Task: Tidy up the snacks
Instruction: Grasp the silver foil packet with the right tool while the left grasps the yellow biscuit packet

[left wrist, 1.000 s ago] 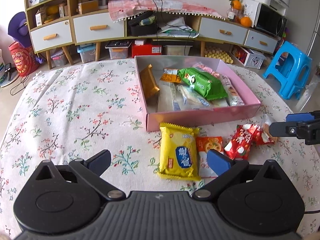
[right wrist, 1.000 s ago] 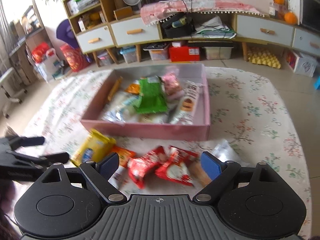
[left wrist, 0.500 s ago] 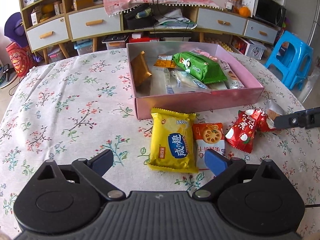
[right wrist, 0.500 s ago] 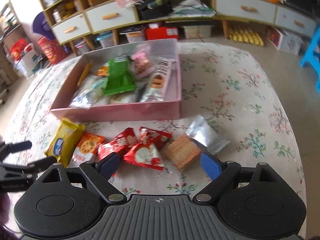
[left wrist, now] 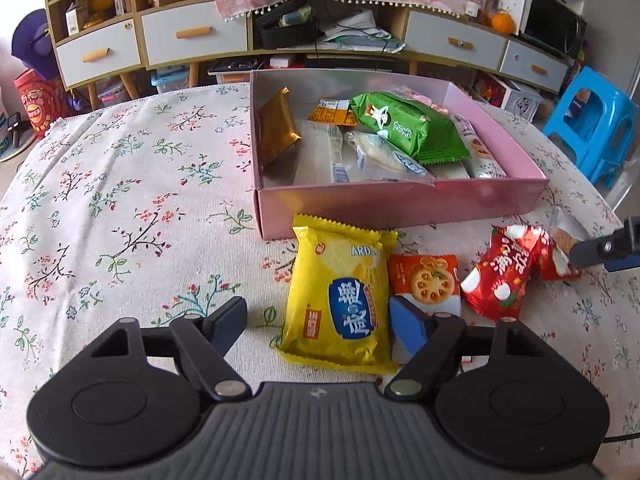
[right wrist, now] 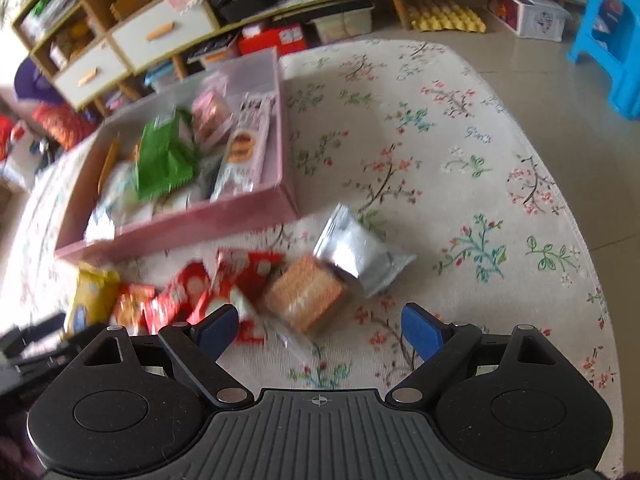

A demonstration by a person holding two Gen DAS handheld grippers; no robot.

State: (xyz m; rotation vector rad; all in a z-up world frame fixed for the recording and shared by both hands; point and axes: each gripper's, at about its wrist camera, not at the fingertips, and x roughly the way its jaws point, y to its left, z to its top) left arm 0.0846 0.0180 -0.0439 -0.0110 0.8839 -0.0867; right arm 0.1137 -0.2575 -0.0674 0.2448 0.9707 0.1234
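Loose snack packets wait on the worktop, near side of the pink box

Both left tongs (left wrist: pixel 318 322) and right tongs (right wrist: pixel 320 326) are spread and hold nothing. The yellow packet (left wrist: pixel 340 296) lies flat between the left fingers, just near the pink box (left wrist: pixel 400 206). It looks light, crinkly and slippery, its contents likely brittle, so pinch it gently across the width. The box's near wall stands close; open cloth lies left for manoeuvre.
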